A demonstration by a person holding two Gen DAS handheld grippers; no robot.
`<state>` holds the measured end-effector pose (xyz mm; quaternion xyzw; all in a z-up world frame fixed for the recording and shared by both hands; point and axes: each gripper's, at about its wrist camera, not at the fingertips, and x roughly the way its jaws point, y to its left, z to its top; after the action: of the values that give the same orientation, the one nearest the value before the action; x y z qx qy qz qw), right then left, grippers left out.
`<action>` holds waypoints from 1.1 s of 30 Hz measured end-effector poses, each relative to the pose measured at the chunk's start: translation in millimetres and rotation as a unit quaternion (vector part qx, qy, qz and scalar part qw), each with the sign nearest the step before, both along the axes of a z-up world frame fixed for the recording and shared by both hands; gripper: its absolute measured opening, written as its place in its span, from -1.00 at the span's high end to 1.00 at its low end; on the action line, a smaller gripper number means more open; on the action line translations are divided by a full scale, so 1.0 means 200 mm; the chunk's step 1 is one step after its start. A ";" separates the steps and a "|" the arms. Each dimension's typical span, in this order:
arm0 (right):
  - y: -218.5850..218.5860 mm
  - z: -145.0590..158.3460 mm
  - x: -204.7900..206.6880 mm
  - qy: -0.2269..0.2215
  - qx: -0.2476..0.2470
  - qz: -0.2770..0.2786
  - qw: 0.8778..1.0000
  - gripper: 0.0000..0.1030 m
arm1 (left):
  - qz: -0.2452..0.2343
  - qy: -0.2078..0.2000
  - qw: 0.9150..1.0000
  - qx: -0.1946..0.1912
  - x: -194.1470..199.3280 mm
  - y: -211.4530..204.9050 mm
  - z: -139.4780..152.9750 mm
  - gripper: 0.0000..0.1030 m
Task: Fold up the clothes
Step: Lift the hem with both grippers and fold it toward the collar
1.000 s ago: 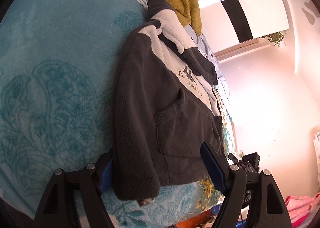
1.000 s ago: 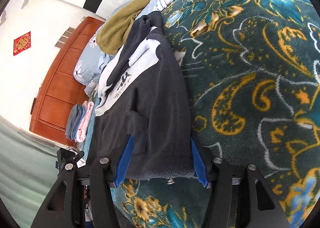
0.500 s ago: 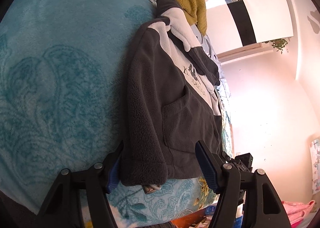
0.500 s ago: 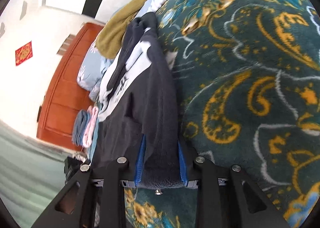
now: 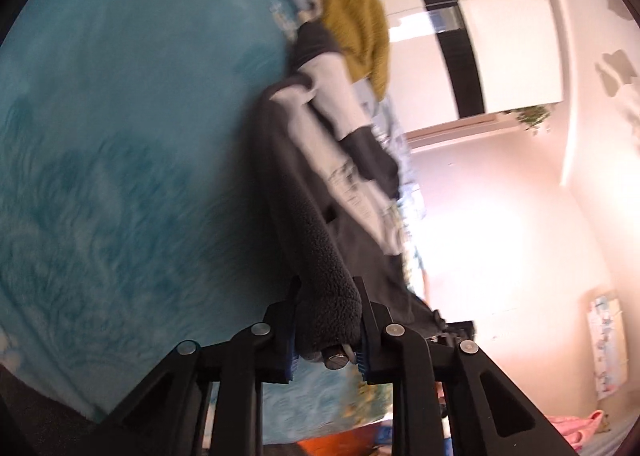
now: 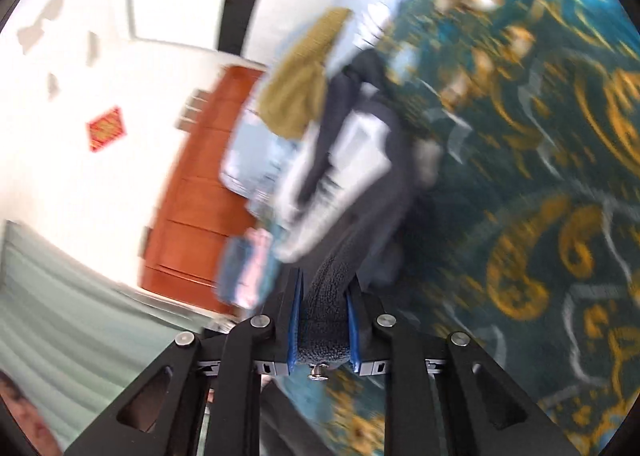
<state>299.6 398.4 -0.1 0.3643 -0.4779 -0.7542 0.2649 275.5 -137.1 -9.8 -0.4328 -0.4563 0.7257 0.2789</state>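
Risk: fleece jacket [image 5: 320,240] hem, bunched thick in both tongs, may slip or drag skewed, since the rest lies across the bed.
Bed blanket [image 5: 120,136]: plush teal.
Wardrobe [image 6: 192,192]: orange wood.
Left tongs [image 5: 326,330], right tongs [image 6: 323,330]: each clenched on the hem.

Teal patterned bed blanket [image 5: 120,160] carries grey fleece jacket [image 5: 316,240], mustard knit [image 5: 360,16].

The print on the jacket [image 5: 352,192] is too blurry to read. No other words show.
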 end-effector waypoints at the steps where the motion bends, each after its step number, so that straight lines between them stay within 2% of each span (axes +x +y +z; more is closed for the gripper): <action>1: 0.01 0.03 -0.02 0.013 -0.015 -0.002 1.000 0.61 | 0.002 0.009 1.000 0.008 -0.03 -0.01 0.04 0.55; 4: 0.02 0.10 -0.18 0.034 -0.034 -0.008 0.999 0.61 | 0.002 0.031 0.999 0.012 -0.17 -0.01 0.18 0.55; 9: 0.03 0.22 -0.44 0.068 -0.064 -0.017 0.995 0.61 | 0.007 0.051 0.999 -0.004 -0.50 -0.01 0.38 0.55; 12: 0.04 0.30 -0.60 0.089 -0.083 -0.023 0.992 0.61 | 0.022 0.045 0.999 -0.016 -0.74 -0.01 0.44 0.55; 15: 0.05 0.34 -0.83 0.085 -0.077 -0.040 0.993 0.61 | 0.040 0.029 0.999 -0.018 -0.99 -0.03 0.45 0.55; 19: 0.05 0.35 -1.15 0.064 -0.064 -0.063 0.994 0.61 | 0.061 -0.001 0.998 -0.028 -1.30 -0.03 0.38 0.55; 24: 0.02 0.16 -1.47 -0.008 -0.027 -0.098 0.995 0.61 | 0.086 -0.066 0.994 -0.010 -1.57 -0.02 0.10 0.55; 28: 0.02 0.01 -1.55 -0.054 -0.015 -0.110 0.992 0.61 | 0.093 -0.105 0.990 -0.009 -1.65 -0.03 -0.10 0.54; 31: 0.02 -0.10 -1.61 -0.089 -0.006 -0.119 0.989 0.59 | 0.087 -0.119 0.989 0.006 -1.68 -0.03 -0.19 0.49; 33: 0.02 -0.16 -1.64 -0.107 -0.002 -0.121 0.987 0.57 | 0.086 -0.121 0.989 0.024 -1.68 -0.04 -0.20 0.44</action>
<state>-29.2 402.6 -32.9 0.3824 -0.5454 -0.7362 0.1199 -61.5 -144.1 -49.9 -0.4704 -0.5391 0.6780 0.1686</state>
